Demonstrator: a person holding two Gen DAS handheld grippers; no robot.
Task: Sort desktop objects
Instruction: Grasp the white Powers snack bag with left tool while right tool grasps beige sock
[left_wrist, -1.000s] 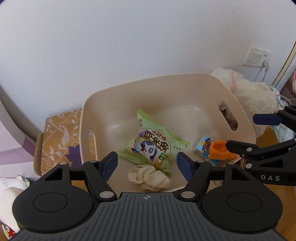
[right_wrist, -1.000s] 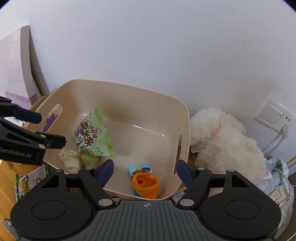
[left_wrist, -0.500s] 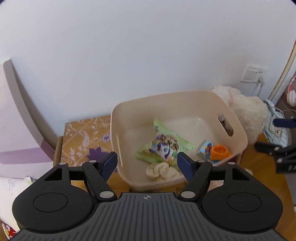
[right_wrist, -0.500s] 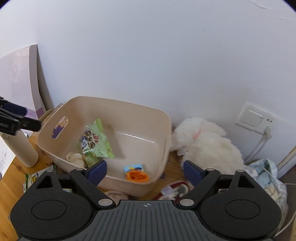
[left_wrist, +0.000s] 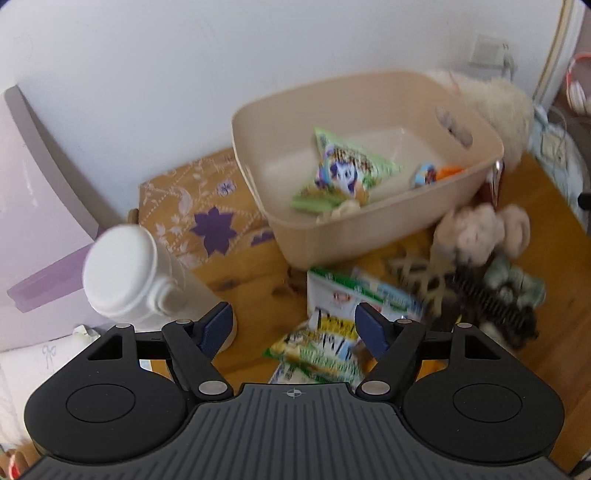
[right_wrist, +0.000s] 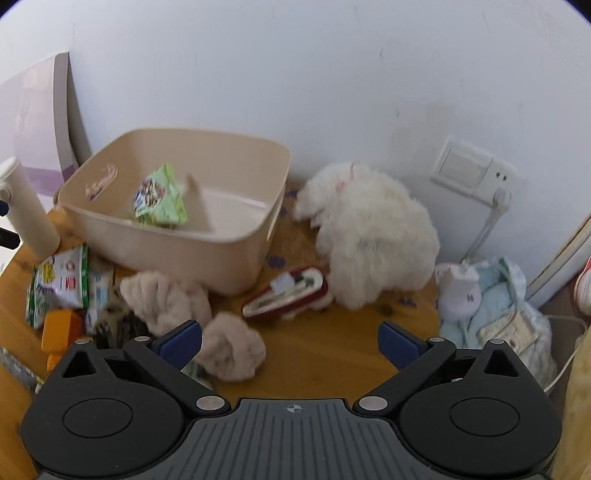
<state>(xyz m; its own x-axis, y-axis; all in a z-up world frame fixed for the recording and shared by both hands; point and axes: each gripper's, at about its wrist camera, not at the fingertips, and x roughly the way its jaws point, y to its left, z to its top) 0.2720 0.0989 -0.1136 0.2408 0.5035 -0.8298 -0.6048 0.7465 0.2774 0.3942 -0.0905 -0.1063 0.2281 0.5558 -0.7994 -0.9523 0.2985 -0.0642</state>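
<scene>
Both claws empty: left claw (left_wrist: 293, 325) wide, right claw (right_wrist: 290, 341) just opened widest. Beige scrunchie (right_wrist: 234, 356) (soft) best pinched mid-bunch, dropped into bin (right_wrist: 177, 247).

Beige bin (left_wrist: 369, 236) holds a green snack bag (left_wrist: 347, 170); white bottle (left_wrist: 125, 273) stands left.

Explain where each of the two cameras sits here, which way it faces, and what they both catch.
Left wrist: rides the left claw, angled down at the beige bin, white bottle and snack packets; its open jaws show.
Right wrist: rides the right claw, angled down at the bin, white plush toy and wall socket; its jaws, just opened wider, hold nothing.
Shared: bin, bottle, plush, green snack bag.
</scene>
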